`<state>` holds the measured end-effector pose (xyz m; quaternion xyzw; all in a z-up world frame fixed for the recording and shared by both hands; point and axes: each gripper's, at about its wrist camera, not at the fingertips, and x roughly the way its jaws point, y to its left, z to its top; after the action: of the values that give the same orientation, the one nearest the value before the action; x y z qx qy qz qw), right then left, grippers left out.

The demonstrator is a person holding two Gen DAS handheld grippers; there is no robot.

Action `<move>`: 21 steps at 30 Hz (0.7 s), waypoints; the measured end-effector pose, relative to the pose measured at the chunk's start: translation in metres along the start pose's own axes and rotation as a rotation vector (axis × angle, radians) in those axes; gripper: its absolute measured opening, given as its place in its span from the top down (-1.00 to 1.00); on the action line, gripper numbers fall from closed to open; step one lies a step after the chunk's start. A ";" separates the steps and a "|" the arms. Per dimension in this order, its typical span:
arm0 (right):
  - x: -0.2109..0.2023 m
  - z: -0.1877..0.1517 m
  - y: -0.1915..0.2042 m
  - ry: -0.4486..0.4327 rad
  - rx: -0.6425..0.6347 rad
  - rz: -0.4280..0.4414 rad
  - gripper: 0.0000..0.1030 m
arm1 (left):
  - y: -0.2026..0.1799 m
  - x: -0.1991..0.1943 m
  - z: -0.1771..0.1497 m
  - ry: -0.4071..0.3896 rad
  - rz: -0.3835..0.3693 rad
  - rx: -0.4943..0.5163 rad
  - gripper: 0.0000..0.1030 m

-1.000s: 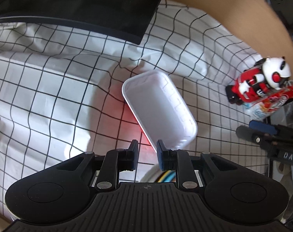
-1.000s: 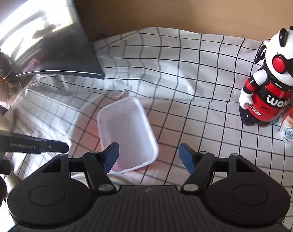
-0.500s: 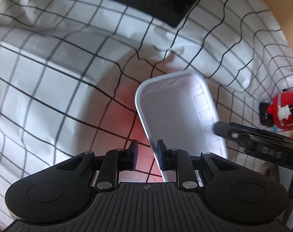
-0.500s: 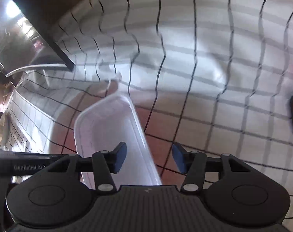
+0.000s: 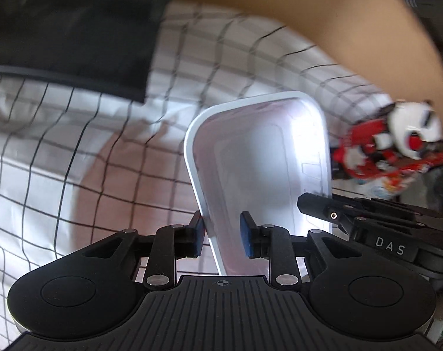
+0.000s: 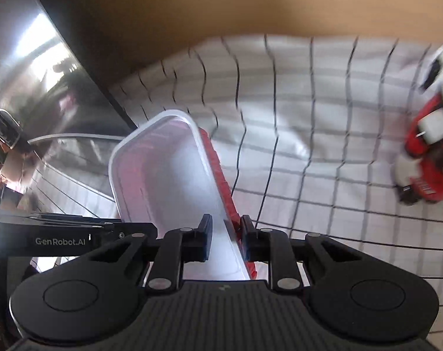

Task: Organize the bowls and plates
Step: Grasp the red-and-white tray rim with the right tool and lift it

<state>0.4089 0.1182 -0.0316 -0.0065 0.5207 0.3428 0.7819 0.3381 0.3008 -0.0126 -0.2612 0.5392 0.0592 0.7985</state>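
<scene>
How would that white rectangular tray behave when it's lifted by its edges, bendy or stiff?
Probably light: the white tray looks thin-walled and empty. It may flex, since the left gripper and right gripper pinch only opposite rims. Its glossy surface suggests it could slip.

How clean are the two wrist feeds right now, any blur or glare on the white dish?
Left wrist view: the white dish has a blown-out glare patch on its far right inside, and the panda toy and checked cloth are motion-smeared. Right wrist view: the dish is softly lit without glare, the toy is blurred, and the grid lines bow from fisheye distortion.
</scene>
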 end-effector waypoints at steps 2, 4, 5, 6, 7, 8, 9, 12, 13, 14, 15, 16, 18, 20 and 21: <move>-0.021 -0.005 0.004 -0.026 0.001 0.009 0.57 | -0.010 -0.017 -0.004 -0.010 -0.007 0.027 0.45; -0.040 -0.011 0.008 -0.044 0.009 0.030 0.56 | -0.017 -0.033 -0.012 -0.012 -0.008 0.042 0.46; -0.048 -0.015 0.010 -0.047 0.016 0.045 0.56 | -0.019 -0.041 -0.016 -0.011 -0.008 0.049 0.46; -0.055 -0.021 0.012 -0.048 0.022 0.063 0.56 | -0.019 -0.047 -0.021 -0.010 -0.005 0.056 0.46; -0.060 -0.027 0.015 -0.052 0.024 0.076 0.56 | -0.020 -0.052 -0.026 -0.014 -0.002 0.066 0.46; -0.065 -0.034 0.016 -0.056 0.023 0.085 0.56 | -0.020 -0.057 -0.031 -0.019 0.000 0.080 0.46; -0.069 -0.039 0.019 -0.062 0.018 0.093 0.54 | -0.019 -0.062 -0.037 -0.024 -0.003 0.091 0.46; -0.074 -0.055 0.025 -0.076 -0.008 0.102 0.52 | -0.013 -0.073 -0.056 -0.052 -0.012 0.117 0.47; -0.074 -0.060 0.027 -0.072 -0.014 0.103 0.52 | -0.011 -0.072 -0.063 -0.061 -0.006 0.125 0.47; -0.071 -0.066 0.028 -0.063 -0.013 0.104 0.52 | -0.009 -0.069 -0.069 -0.065 0.001 0.129 0.48; -0.069 -0.072 0.028 -0.064 -0.014 0.101 0.51 | -0.008 -0.066 -0.075 -0.064 0.006 0.128 0.48; -0.067 -0.078 0.029 -0.070 -0.019 0.089 0.50 | -0.006 -0.063 -0.081 -0.057 0.005 0.122 0.60; -0.066 -0.087 0.031 -0.077 -0.026 0.072 0.47 | -0.003 -0.058 -0.091 -0.038 -0.030 0.104 0.65; -0.070 -0.093 0.032 -0.090 -0.039 0.075 0.47 | -0.004 -0.062 -0.101 -0.072 -0.029 0.120 0.65; -0.072 -0.095 0.033 -0.092 -0.044 0.077 0.47 | -0.005 -0.065 -0.104 -0.087 -0.028 0.127 0.65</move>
<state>0.2979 0.0708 -0.0047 0.0119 0.4763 0.3840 0.7909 0.2271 0.2584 0.0179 -0.2147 0.5030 0.0252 0.8368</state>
